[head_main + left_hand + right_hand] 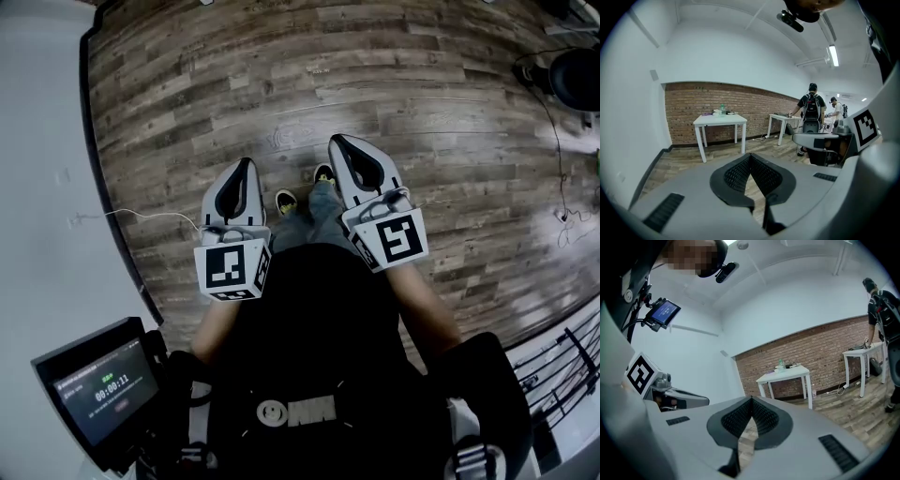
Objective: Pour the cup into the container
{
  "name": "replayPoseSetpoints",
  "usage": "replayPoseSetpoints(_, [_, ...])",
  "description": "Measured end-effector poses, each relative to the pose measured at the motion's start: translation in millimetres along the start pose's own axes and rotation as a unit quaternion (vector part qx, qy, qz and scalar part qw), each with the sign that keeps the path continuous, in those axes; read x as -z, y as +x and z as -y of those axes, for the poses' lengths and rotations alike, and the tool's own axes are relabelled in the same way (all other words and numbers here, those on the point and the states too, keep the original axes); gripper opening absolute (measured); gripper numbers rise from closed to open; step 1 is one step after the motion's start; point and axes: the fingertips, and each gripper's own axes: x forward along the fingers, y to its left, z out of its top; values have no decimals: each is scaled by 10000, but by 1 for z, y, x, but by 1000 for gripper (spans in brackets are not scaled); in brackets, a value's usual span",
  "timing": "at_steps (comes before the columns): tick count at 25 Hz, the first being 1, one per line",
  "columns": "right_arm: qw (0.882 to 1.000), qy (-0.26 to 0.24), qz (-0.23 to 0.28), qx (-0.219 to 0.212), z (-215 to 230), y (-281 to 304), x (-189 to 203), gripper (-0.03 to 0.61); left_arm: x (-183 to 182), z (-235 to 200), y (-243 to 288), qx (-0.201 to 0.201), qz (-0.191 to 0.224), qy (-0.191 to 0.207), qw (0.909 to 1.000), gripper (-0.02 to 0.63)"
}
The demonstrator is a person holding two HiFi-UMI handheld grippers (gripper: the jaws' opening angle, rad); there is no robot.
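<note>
Both my pairs of fingers are pressed tight together with nothing between them: the left gripper (750,156) and the right gripper (751,400) each show ribbed pads meeting over bare wooden floor (394,84). The things I need are well apart from me, on the white table (720,121) by the brick wall (684,110), at about eleven o'clock from my left jaws and one o'clock from my right. A pale green vessel (722,109) stands there among small clutter. It is too small to tell whether it is the cup or the container, and I cannot see what is in anything. I'd expect the cup to be light, thin-walled and easy to crush or slop. I'd take it around the middle of its wall, below the rim, squeeze only enough to stop it slipping, and keep it upright until it is over the container.
</note>
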Motion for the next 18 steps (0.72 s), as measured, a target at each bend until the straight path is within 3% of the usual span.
replayPoseSetpoints(11, [9999,110,19,107,28,28,-8,0,-27,-10,41,17,102,88,9999,0])
replayPoseSetpoints(18, [9997,-71,-111,215,19,120,-48,0,-65,-84,84,183,122,-135,9997,0])
